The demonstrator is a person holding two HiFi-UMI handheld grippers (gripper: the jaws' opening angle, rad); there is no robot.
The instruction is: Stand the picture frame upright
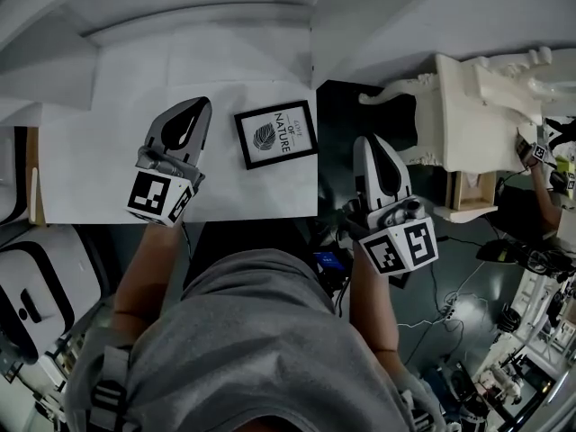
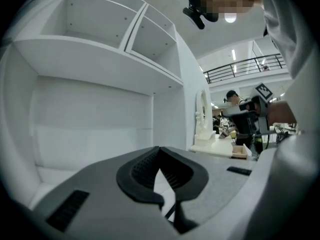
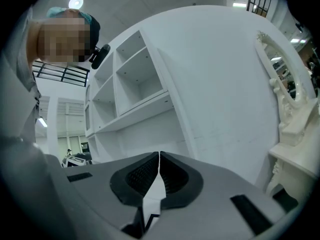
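Observation:
A black picture frame (image 1: 276,134) with a leaf print and lettering lies flat on the white desk (image 1: 108,124), near its right edge. My left gripper (image 1: 193,108) hovers over the desk just left of the frame, shut with nothing in it. My right gripper (image 1: 368,142) hangs past the desk's right edge, to the right of the frame, also shut and empty. In the left gripper view the left gripper (image 2: 159,149) points at white shelving and the frame is out of sight. The right gripper (image 3: 159,154) faces a white side panel in its own view.
White cubby shelves (image 2: 125,29) rise behind the desk. An ornate white vanity table (image 1: 477,106) stands to the right, with its mirror (image 3: 285,79) showing in the right gripper view. Another person (image 2: 240,119) with a gripper stands far right. Cables and gear lie on the dark floor (image 1: 468,286).

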